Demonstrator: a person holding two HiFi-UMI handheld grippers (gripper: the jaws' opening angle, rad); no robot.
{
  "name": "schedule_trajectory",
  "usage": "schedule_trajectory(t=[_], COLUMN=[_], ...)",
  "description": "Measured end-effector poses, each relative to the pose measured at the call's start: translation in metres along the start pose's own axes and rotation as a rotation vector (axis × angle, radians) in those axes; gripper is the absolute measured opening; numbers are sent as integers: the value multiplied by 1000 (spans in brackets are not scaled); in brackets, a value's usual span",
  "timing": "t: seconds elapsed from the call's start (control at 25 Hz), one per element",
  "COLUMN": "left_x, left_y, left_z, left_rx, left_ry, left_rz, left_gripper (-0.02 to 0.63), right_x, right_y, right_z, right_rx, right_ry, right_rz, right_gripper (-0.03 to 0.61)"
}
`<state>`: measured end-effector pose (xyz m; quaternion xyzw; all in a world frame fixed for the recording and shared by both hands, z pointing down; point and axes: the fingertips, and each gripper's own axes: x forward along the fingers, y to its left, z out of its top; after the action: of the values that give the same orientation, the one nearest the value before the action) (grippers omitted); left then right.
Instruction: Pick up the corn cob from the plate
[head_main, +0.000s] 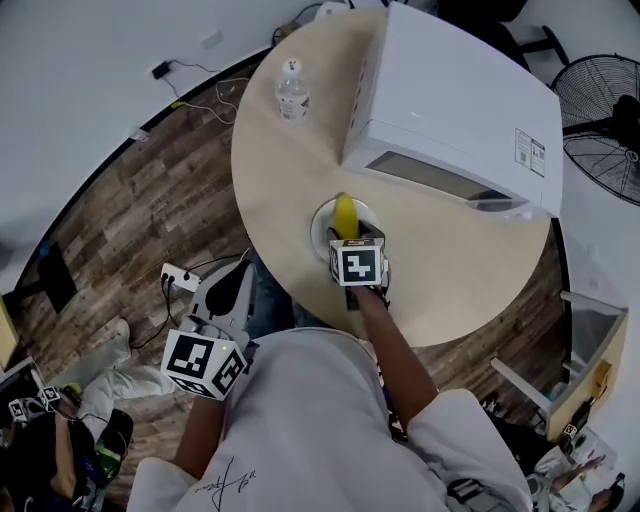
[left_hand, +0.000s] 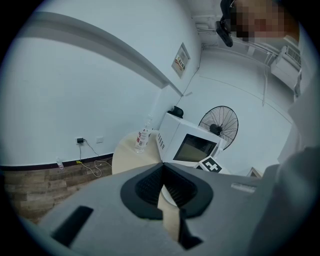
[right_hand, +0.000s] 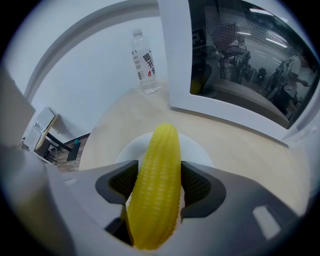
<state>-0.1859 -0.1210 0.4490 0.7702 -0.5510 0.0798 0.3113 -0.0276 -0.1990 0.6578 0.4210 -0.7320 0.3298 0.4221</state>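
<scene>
- The right tool (right_hand: 160, 176) points steeply down over the bench, its jaws spread about as wide as they go and set astride the corn cob (right_hand: 162, 150). A ribbed dark pad stands close against each flank of the cob, and by the look of it they are not yet squeezing.
- The yellow cob lies lengthways between the pads. Its near end is deep in the tool's throat and its rounded tip pokes out beyond the pad ends.
- Under the tool and the cob sits the white plate (right_hand: 200, 151), its rim showing on either side of the cob. The cob appears to rest on it, not raised.
- Judged from this, the approach and line-up are done. Closing on the cob and lifting it clear of the plate are both left to do.
- The pale round bench (right_hand: 240, 150) spreads out ahead of the tool.
- Ahead and to the right stands a white microwave (right_hand: 240, 60), its dark glass door facing the tool.
- Farther ahead and to the left, a clear water bottle (right_hand: 144, 62) stands upright near the bench's far edge.
- The left tool (left_hand: 162, 172) is held back, short of the bench edge, with its pad tips together and nothing between them. It is taking no part in the pick.
</scene>
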Motion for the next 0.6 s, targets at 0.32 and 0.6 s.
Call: schedule_trajectory(t=[0.32,0.6], left_x=[-1,-3], left_y=[-1,-3], left_z=[-2,-1], left_rx=[-5,-4], left_ry=[4,-3], left_rz=[2,1], left_gripper=[-9,-11], right_x=[-1,-2], right_y=[-1,0], right_z=[-1,-1], right_rx=[-9,11], right_ry=[6,1], right_rz=[3,27], right_gripper=[276,275])
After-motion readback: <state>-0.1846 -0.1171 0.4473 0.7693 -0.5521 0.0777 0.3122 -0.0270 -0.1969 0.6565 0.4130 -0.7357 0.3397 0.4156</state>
